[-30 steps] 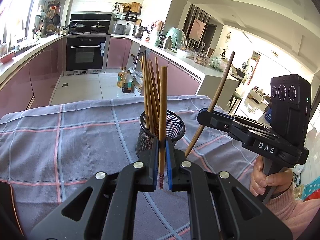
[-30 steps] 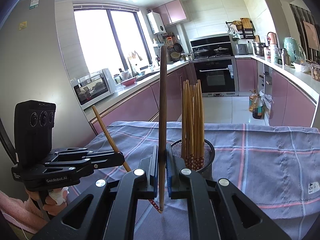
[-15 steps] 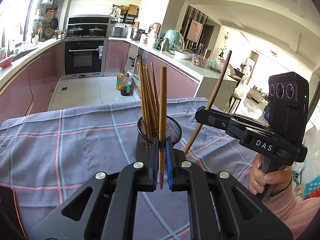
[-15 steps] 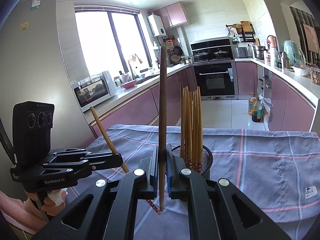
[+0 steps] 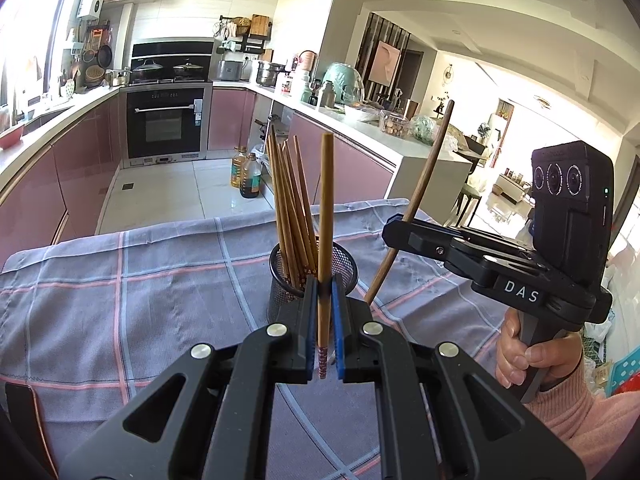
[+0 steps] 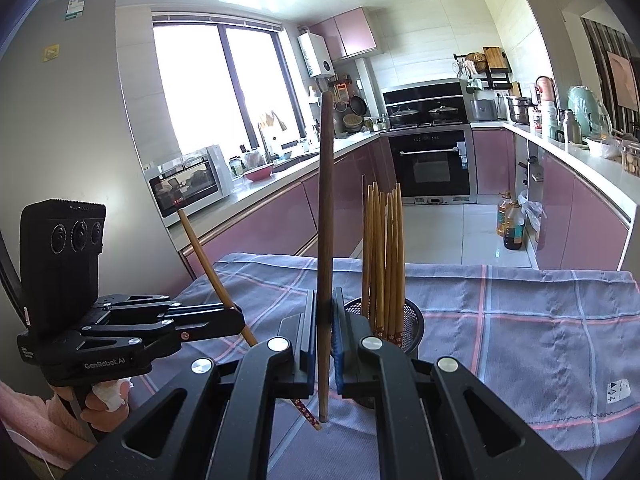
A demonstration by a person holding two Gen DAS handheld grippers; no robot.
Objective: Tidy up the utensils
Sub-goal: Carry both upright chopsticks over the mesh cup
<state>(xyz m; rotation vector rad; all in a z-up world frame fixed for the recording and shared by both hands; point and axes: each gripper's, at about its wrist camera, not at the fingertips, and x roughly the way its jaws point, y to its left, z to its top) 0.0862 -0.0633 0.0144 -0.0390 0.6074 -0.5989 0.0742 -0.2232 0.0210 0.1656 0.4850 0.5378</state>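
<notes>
A black mesh holder (image 5: 340,264) with several light wooden chopsticks (image 5: 292,208) stands on the checked cloth; it also shows in the right wrist view (image 6: 412,320). My left gripper (image 5: 325,292) is shut on a light chopstick (image 5: 326,200), held upright just in front of the holder. My right gripper (image 6: 324,308) is shut on a dark brown chopstick (image 6: 325,200), held upright left of the holder. In the left wrist view the right gripper (image 5: 396,232) holds the dark chopstick (image 5: 424,184) tilted, right of the holder.
A grey cloth with pink and white lines (image 5: 120,288) covers the table. Its far edge drops to the kitchen floor (image 5: 168,192). Pink cabinets and counters line both sides. Oil bottles (image 5: 246,176) stand on the floor.
Both grippers have risen slightly and drawn a bit closer to the holder, each still holding its chopstick upright. The holder has not moved.
</notes>
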